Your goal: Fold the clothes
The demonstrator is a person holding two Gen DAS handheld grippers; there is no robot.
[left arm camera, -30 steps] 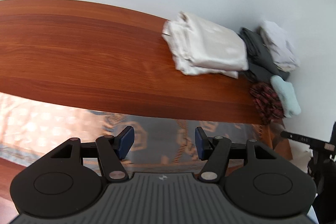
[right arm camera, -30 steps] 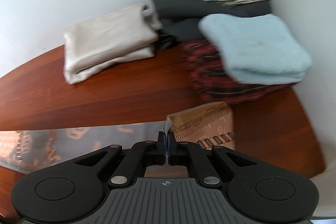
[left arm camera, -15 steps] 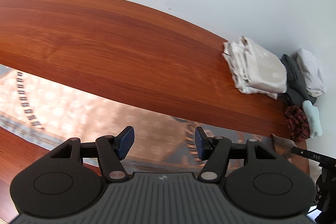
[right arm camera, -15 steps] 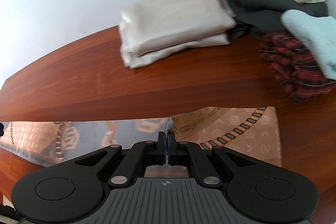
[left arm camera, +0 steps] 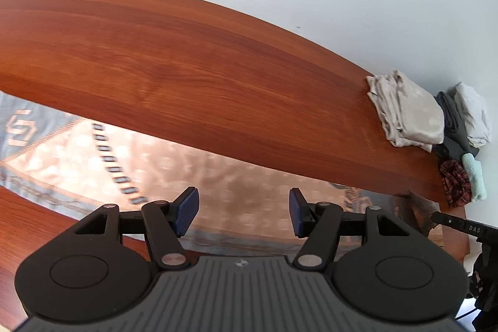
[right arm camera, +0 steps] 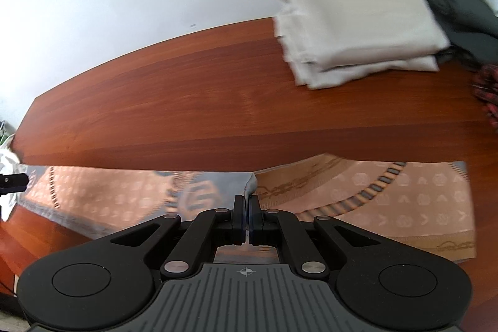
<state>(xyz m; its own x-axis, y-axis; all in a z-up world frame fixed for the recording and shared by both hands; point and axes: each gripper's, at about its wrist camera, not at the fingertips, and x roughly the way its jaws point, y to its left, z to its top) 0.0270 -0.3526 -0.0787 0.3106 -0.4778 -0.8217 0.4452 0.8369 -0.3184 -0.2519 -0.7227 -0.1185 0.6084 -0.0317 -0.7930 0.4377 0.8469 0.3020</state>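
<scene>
The right gripper [right arm camera: 248, 218] is pinching the patterned scarf [right arm camera: 389, 198]; the left gripper [left arm camera: 243, 215] is hovering spread, seemingly above it.

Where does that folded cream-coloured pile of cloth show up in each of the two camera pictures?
Left wrist view: the cream pile lies far right on the wooden table, small, against the wall.
Right wrist view: the cream pile is upper right, large, at the table's back edge.
Shared landmark: the dark grey folded cloth right beside the pile in both views.
</scene>
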